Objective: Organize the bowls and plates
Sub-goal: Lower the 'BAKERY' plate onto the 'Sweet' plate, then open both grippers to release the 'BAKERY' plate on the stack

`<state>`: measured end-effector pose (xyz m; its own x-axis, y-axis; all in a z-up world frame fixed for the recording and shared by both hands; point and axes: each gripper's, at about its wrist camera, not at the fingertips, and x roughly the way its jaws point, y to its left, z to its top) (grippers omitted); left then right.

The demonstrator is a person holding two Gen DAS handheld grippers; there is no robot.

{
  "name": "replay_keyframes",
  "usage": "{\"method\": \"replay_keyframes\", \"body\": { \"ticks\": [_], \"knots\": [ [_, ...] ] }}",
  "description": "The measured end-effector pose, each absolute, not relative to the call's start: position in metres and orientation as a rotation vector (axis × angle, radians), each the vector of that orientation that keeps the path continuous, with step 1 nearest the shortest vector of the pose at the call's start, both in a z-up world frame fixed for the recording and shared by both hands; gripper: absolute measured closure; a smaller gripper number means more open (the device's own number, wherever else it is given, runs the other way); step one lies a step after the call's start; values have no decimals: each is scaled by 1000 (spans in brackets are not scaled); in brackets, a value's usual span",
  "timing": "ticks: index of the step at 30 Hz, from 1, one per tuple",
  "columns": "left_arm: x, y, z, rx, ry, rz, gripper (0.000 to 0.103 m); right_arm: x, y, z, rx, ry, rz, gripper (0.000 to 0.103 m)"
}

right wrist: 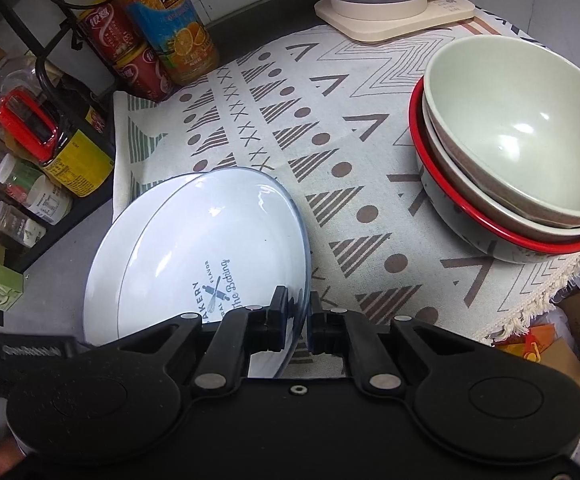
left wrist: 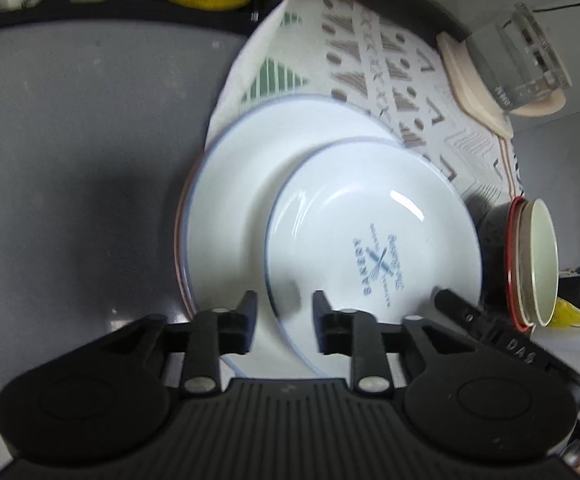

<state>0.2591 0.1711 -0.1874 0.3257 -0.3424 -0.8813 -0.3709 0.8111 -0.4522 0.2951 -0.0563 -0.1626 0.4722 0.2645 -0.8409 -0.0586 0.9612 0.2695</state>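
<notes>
left gripper (left wrist: 284,322) hangs open, one finger on each side of the bakery plate's (left wrist: 373,240) near rim, gripping nothing; plate sits on the plate stack (left wrist: 250,168) at the patterned cloth's (right wrist: 329,152) left edge; right gripper (right wrist: 297,322) is pinched on its rim; I'd centre it before letting go; nested bowls (right wrist: 517,152) sit toward the cloth's right edge
</notes>
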Motion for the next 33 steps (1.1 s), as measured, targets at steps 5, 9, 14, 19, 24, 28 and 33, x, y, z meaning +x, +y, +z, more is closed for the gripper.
{"method": "replay_keyframes", "body": {
  "ticks": [5, 9, 14, 19, 24, 28, 33],
  "knots": [
    [263, 179, -171, -626, 1232, 44, 47, 296, -54, -165, 206, 1065, 189, 93],
    [263, 189, -165, -604, 1193, 78, 43, 297, -51, -167, 200, 1073, 187, 92],
    [264, 195, -177, -587, 1208, 99, 43, 297, -49, -172, 195, 1080, 189, 90],
    [263, 196, -194, -628, 1240, 100, 43, 298, -48, -174, 190, 1078, 192, 90],
    [263, 194, -197, -624, 1218, 100, 48, 299, -47, -177, 185, 1084, 190, 85],
    [262, 201, -200, -656, 1208, 125, 60, 299, -45, -180, 190, 1090, 191, 83],
    [258, 211, -202, -700, 1195, 117, 66, 301, -42, -183, 193, 1105, 193, 83]
  ]
}}
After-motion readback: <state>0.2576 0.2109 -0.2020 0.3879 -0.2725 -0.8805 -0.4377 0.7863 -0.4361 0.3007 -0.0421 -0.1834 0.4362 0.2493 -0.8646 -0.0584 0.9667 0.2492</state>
